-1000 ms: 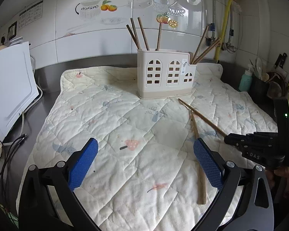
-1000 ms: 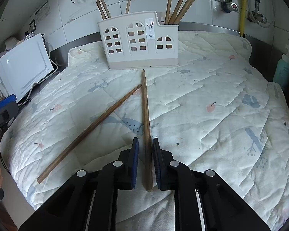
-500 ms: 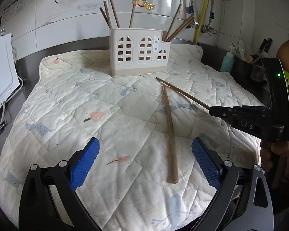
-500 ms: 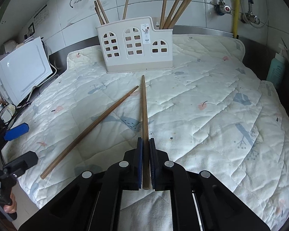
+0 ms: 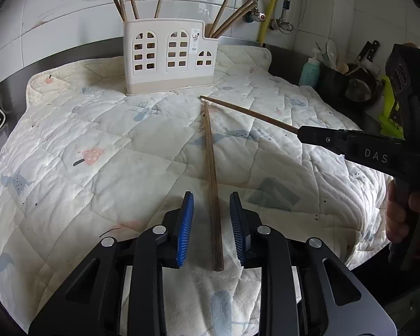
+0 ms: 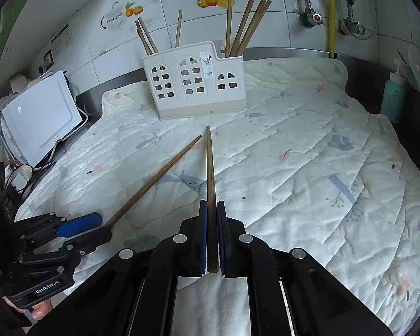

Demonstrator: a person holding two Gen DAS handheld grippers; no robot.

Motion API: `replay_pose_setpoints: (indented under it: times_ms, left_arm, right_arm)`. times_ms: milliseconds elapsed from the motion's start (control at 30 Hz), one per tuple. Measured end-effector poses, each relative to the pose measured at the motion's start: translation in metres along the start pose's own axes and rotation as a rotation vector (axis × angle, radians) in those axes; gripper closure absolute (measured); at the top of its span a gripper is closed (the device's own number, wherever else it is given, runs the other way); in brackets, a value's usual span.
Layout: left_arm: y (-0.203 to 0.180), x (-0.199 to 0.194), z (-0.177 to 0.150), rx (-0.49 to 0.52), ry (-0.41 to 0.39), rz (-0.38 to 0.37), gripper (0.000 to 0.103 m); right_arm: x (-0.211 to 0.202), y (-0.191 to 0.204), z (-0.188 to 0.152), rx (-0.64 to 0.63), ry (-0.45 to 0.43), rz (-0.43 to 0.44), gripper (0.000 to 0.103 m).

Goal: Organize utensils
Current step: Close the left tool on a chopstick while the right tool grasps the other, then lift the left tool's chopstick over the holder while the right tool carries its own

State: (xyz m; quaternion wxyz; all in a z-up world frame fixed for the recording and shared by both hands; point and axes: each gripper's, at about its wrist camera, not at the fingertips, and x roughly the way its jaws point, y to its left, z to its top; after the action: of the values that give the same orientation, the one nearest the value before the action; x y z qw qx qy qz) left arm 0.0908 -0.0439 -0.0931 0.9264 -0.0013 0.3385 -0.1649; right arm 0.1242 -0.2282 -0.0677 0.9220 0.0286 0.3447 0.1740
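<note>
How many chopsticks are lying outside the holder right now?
2. One chopstick lies on the quilted cloth between the closing jaws of the left hand-held gripper, pads not yet touching it. The other chopstick is clamped in the right hand-held gripper.

Quilted mat (image 6: 308, 173) covers most of the counter (image 6: 358, 70). White appliance (image 6: 42, 117) at counter's left edge, teal bottle (image 6: 393, 99) at right edge. Yellow pipe (image 6: 331, 14) and fruit decals (image 6: 210, 0) on back wall.
</note>
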Motion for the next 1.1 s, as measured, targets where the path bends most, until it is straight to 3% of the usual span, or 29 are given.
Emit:
replay_pose_setpoints:
  times_ms: [267, 400, 600, 800, 1100]
  left_arm:
    - [0.0, 0.003, -0.001, 0.007, 0.004, -0.003, 0.082]
    - [0.001, 0.004, -0.001, 0.0, 0.006, 0.004, 0.093]
    - [-0.006, 0.004, -0.002, 0.025, 0.014, 0.022, 0.097]
    - [0.0, 0.006, 0.002, -0.023, 0.02, 0.007, 0.098]
    - [0.006, -0.018, 0.02, -0.03, -0.058, 0.001, 0.098]
  right_arm:
    - [-0.006, 0.001, 0.002, 0.004, -0.016, 0.005, 0.097]
    - [-0.007, 0.002, 0.002, 0.005, -0.019, 0.005, 0.097]
    - [-0.014, 0.003, 0.004, 0.002, -0.034, 0.004, 0.097]
    - [-0.03, 0.007, 0.012, -0.014, -0.072, 0.005, 0.097]
    - [-0.068, 0.012, 0.049, -0.035, -0.166, 0.042, 0.097]
